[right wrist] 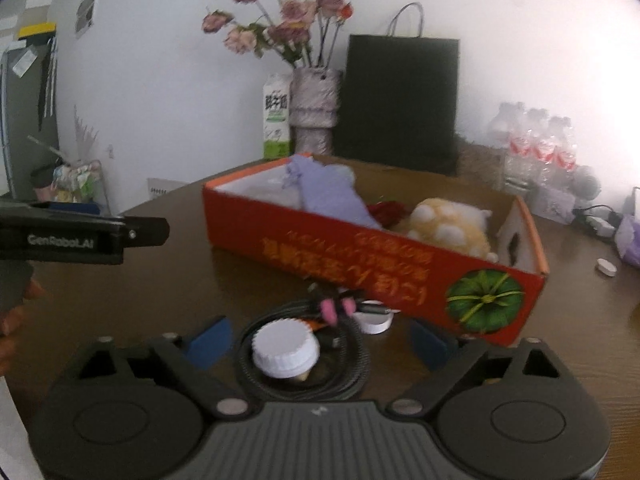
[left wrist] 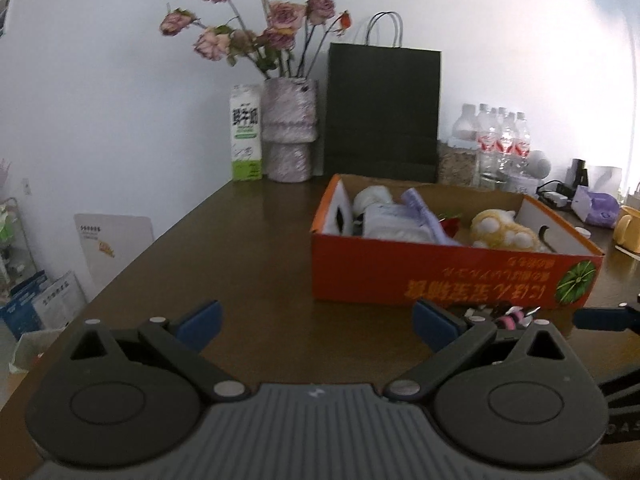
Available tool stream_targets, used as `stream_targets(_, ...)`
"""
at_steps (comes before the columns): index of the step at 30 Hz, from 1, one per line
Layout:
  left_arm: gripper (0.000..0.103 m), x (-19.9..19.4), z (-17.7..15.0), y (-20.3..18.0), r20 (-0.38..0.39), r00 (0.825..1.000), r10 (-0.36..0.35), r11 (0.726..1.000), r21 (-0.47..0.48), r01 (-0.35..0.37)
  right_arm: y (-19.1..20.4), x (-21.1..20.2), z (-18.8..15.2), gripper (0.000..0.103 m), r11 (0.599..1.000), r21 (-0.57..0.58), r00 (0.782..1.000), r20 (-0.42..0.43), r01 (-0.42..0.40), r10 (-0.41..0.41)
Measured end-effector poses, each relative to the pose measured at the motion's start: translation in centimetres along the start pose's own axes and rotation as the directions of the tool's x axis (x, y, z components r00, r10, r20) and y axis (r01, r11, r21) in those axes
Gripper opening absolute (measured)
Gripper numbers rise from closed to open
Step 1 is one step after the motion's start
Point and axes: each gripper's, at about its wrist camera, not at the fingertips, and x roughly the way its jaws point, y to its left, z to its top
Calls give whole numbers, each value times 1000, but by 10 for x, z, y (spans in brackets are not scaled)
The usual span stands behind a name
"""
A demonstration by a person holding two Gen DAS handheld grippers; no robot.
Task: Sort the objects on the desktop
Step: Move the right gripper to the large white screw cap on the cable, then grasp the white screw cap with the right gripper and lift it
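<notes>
White-capped bottle [right wrist: 286, 354] lies inside coiled black cable [right wrist: 302, 354] on brown surface [right wrist: 160, 300], just before orange box [right wrist: 372, 268]. Right gripper [right wrist: 320, 340] jaws open, straddling bottle, not touching. Left gripper [left wrist: 316, 324] jaws open, nothing between them.

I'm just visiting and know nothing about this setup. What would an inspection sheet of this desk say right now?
Surface: dark wooden table, bare on its left side.
Job's things: orange box holding a yellow plush toy and a purple cloth; white cap and coiled black cable lying on the table in front of it.
Clutter: milk carton, vase of dried roses, black paper bag, water bottles.
Grippers: left hand-held gripper open, empty; right hand-held gripper open around the cap, not touching it.
Cables: the coil; a power strip at far right.
Surroundings: white wall.
</notes>
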Motion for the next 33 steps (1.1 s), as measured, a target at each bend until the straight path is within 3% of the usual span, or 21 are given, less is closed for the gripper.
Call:
stream_targets(9, 103, -1, -11, 12, -34, 999, -5, 1000, -15, 4, 12, 11, -3, 60, 1000, -20, 999, -37, -18, 17)
stream_targets(11, 103, -1, -15, 11, -40, 999, -20, 1000, -11, 20, 13, 12, -2, 60, 1000, -21, 999, -41, -19, 18)
stream_targets(19, 103, 0, -20, 6, -67, 996, -57, 998, -1, 57, 20, 12, -2, 38, 998, -58, 999, -37, -5, 3)
stream_targets(33, 103, -10, -11, -14, -92, 988, -126, 990, 52, 131, 15, -3, 2, 38, 998, -53, 1000, -10, -22, 21)
